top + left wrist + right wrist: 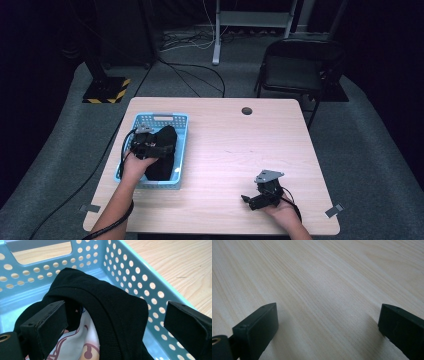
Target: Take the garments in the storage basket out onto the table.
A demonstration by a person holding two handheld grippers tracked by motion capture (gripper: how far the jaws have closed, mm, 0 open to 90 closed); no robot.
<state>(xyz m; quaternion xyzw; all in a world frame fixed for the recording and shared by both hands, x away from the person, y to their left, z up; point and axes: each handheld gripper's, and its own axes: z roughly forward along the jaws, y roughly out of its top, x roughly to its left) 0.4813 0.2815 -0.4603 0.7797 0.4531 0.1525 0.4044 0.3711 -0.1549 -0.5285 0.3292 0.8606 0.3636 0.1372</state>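
Where the high view gives a plain dark heap, the left gripper view shows the black shirt (117,315) to have a ribbed collar and a white printed lining at 7 o'clock. It lies in the blue basket (140,272), a perforated crate at the table's (235,150) 9 o'clock. The left gripper (115,322), released, straddles the collar. The right gripper (328,325), released, hovers over bare wood at 5 o'clock.

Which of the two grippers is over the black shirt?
The left gripper, its jaws open over the black shirt in the blue basket. The right gripper hovers over bare table.
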